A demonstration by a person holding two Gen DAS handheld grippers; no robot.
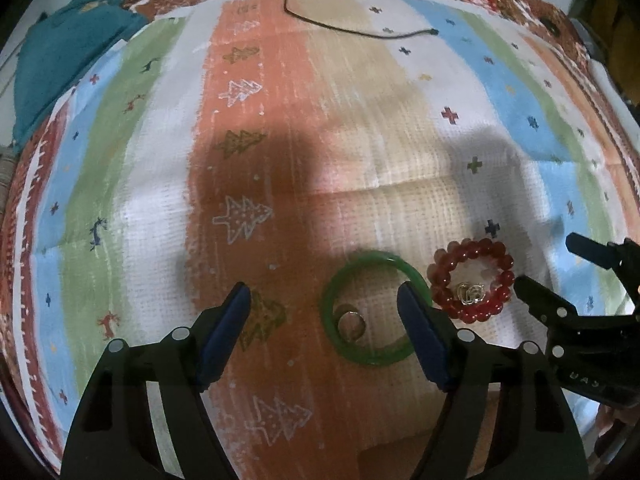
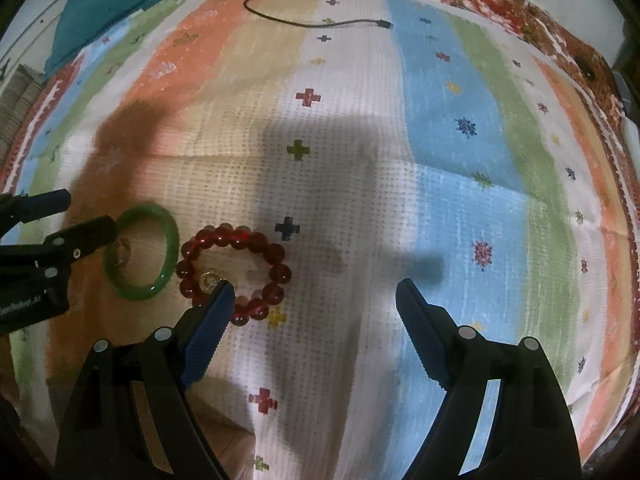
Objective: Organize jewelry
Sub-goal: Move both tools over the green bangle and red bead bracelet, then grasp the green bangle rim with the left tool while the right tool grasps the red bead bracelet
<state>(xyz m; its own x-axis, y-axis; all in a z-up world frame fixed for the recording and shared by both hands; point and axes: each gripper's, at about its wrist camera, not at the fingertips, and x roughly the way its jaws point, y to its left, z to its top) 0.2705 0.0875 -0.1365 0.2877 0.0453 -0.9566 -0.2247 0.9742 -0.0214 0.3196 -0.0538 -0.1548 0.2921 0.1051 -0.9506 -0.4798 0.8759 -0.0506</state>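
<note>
**Both grippers open over striped cloth, jewelry lying beneath**

Left wrist view: the left gripper (image 1: pixel 324 292) points down at a striped, patterned woven cloth (image 1: pixel 360 120) w/ tree and cross motifs. Jaws apart, nothing clamped btwn them. A smooth green glass-like round bangle (image 1: pixel 340 280) lies flat on the cloth; its right edge is hidden behind the right blue finger pad (image 1: pixel 420 332), so contact can't be told. Inside the bangle sits a small metal finger ring (image 1: pixel 351 324). Just right of the bangle lies a round bracelet of glossy red beads (image 1: pixel 470 280), w/ a small gold-coloured wire piece (image 1: pixel 472 293) inside its loop. The right gripper (image 1: pixel 542 264) enters from the right edge, jaws spread, near the beads. Far side: a thin black cable (image 1: pixel 352 28) and a teal folded cloth (image 1: pixel 68 44).

Right wrist view: the right gripper (image 2: pixel 316 292) also points down, jaws wide, nothing held. Its left blue pad (image 2: pixel 212 328) overlaps the red bead bracelet (image 2: pixel 236 240) at the near-left part; touching or not, can't tell. The green bangle (image 2: pixel 168 240) lies just left of the beads, ring (image 2: pixel 122 254) inside it. The left gripper (image 2: pixel 88 208) reaches in from the left edge, one finger over the bangle's rim. Cable (image 2: pixel 320 22) and teal cloth (image 2: pixel 104 0) sit at the far side.
</note>
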